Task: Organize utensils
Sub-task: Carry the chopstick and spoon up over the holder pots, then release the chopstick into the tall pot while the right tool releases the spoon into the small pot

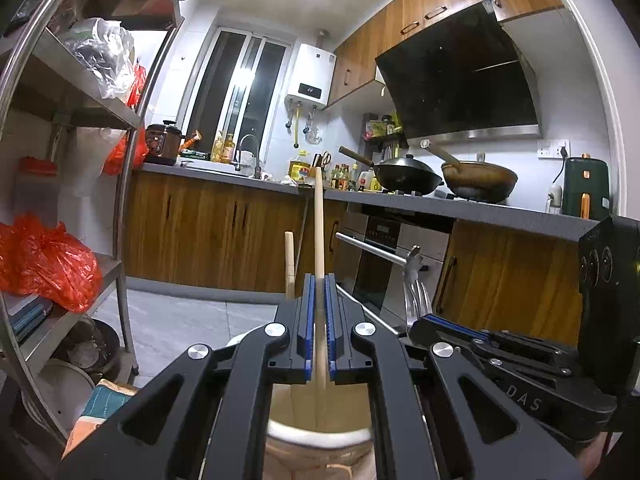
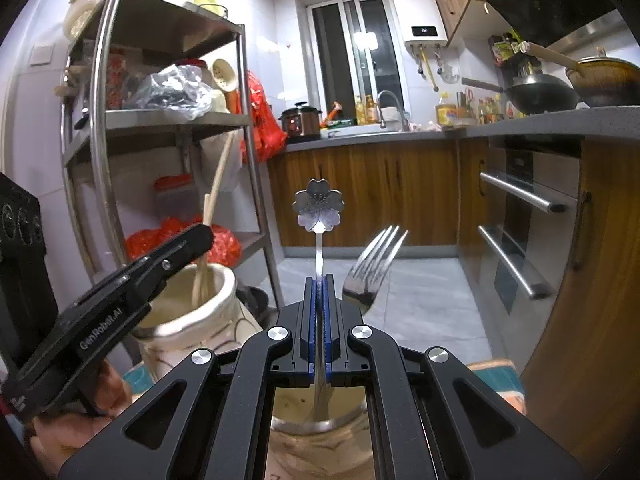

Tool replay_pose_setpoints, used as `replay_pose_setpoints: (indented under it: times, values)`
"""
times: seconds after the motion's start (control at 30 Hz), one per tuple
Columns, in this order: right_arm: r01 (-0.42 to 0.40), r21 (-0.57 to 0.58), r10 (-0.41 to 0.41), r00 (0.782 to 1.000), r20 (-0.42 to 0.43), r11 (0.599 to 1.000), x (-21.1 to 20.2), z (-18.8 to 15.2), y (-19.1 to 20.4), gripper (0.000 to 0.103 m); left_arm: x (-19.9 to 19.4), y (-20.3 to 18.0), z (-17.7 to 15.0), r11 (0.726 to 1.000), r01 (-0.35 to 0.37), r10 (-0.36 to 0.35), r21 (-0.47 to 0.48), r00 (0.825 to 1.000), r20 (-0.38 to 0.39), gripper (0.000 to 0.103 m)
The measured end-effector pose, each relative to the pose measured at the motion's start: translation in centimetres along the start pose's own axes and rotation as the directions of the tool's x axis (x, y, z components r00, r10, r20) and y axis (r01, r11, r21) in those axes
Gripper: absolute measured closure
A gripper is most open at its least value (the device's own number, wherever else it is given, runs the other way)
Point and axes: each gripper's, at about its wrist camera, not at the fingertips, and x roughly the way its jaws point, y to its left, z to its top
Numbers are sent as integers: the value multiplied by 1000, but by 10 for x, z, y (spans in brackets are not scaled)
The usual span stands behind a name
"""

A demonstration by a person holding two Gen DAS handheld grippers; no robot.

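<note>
My left gripper [image 1: 319,280] is shut on a long wooden stick [image 1: 318,224] that stands upright in a cream ceramic jar [image 1: 320,438] right below it. A shorter wooden stick [image 1: 289,264] stands in the same jar. My right gripper [image 2: 319,280] is shut on the thin handle of a metal utensil with a flower-shaped end [image 2: 319,210], which stands in a second cream jar [image 2: 320,426]. A metal fork [image 2: 370,268] stands tines-up in that jar. The left gripper [image 2: 176,256] and its jar [image 2: 188,312] show at left in the right wrist view.
A steel shelf rack [image 1: 120,184] with red bags [image 1: 48,268] stands at left. A counter [image 1: 460,206] with two woks [image 1: 408,176], an oven [image 1: 384,264] and wooden cabinets lie ahead. Grey tiled floor [image 2: 424,300] lies below.
</note>
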Motion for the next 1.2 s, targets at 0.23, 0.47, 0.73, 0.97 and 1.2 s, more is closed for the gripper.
replay_pose_setpoints:
  times: [0.23, 0.47, 0.73, 0.97, 1.2]
  values:
    - [10, -10, -10, 1000, -22, 1000, -1, -3, 1, 99, -5, 0, 0, 1000, -9, 9, -1, 1000, -6, 98]
    - [20, -11, -21, 999, -34, 1000, -1, -4, 2, 95, -8, 1, 1, 999, -42, 42, 1, 999, -10, 95]
    - [19, -10, -19, 1000, -4, 1000, -14, 0, -2, 80, -18, 2, 5, 999, -50, 50, -7, 999, -4, 74]
    - [19, -18, -19, 999, 29, 1000, -36, 2, -3, 68, -38, 1, 9, 999, -43, 43, -9, 999, -8, 55]
    - [13, 1, -13, 1000, 26, 1000, -56, -3, -8, 64, -58, 0, 7, 999, -34, 32, -33, 998, -46, 41]
